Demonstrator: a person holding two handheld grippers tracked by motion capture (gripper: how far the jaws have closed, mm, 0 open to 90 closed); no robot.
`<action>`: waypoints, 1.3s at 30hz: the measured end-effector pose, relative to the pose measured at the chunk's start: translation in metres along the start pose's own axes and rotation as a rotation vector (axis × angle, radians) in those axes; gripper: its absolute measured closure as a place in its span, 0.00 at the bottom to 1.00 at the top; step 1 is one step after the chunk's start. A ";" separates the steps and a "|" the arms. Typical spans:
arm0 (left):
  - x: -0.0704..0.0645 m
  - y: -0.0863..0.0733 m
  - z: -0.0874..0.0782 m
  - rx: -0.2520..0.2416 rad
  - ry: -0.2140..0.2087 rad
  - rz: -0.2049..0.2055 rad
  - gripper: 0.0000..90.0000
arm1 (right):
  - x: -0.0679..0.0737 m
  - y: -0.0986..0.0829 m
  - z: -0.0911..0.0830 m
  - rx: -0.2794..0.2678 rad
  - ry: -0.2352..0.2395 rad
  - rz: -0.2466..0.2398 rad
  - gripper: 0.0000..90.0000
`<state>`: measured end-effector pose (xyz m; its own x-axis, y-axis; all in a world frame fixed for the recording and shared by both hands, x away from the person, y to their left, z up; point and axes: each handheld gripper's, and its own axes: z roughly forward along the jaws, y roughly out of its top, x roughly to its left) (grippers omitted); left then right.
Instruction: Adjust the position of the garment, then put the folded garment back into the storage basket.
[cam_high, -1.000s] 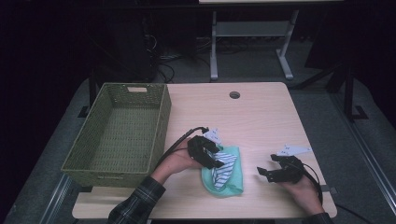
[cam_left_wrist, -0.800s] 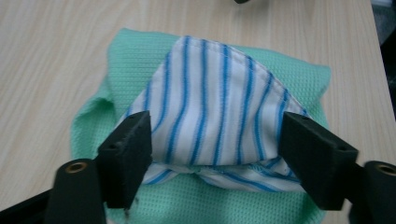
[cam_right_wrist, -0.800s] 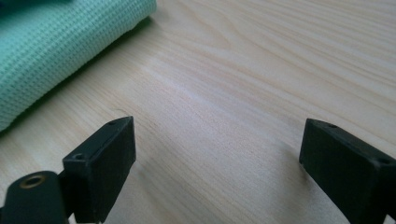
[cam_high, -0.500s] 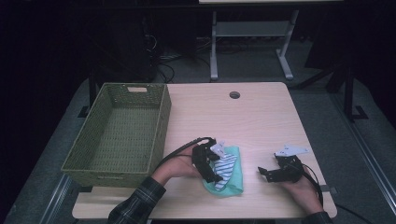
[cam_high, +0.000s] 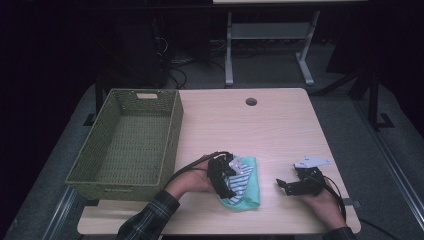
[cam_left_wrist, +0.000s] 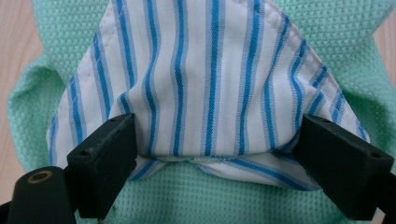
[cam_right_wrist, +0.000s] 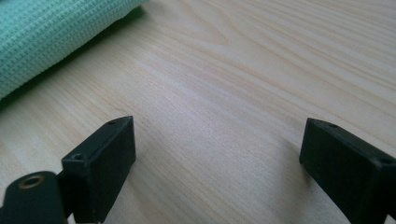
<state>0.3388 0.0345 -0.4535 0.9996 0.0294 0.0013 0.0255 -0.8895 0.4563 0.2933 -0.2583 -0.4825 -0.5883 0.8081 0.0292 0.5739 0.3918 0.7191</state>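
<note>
The left gripper (cam_high: 226, 176) has slid down and over onto the cloths since a second ago. Back then it sat at the top left edge of them. The right gripper (cam_high: 295, 184) has hardly moved.

Now the left gripper is pressed down on the striped cloth (cam_left_wrist: 205, 79). This white cloth with blue lines lies on top of the green cloth (cam_left_wrist: 336, 28). Both lie on the wooden table (cam_high: 280, 130), near the front edge, between the two hands. The left jaws are wide apart, one on each side of a bump in the striped cloth. They touch it but are not squeezing it yet.

The right gripper waits low over bare wood with its jaws spread and nothing between them. The green cloth is just off to its side.

It looks like the next job is to pinch the striped cloth. To do it well, push the jaws down a little so the bump stays between them, then close slowly. Try to catch just the striped cloth if that is the one wanted, because the green one may come up too. The empty green basket (cam_high: 127, 145) sits at the left, maybe where the cloths go.
</note>
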 end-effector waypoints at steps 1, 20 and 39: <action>0.001 0.000 0.000 0.000 -0.004 -0.004 0.14 | 0.000 0.000 0.000 0.000 0.000 0.000 0.11; -0.004 0.004 -0.007 -0.005 -0.020 -0.002 0.70 | 0.000 0.000 0.000 0.000 -0.001 0.001 0.11; 0.002 0.004 -0.008 -0.035 -0.038 -0.102 0.82 | 0.000 0.000 0.000 0.001 -0.001 0.001 0.11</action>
<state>0.3410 0.0350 -0.4444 0.9917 0.1005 -0.0802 0.1269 -0.8665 0.4829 0.2931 -0.2579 -0.4825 -0.5871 0.8090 0.0296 0.5750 0.3910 0.7187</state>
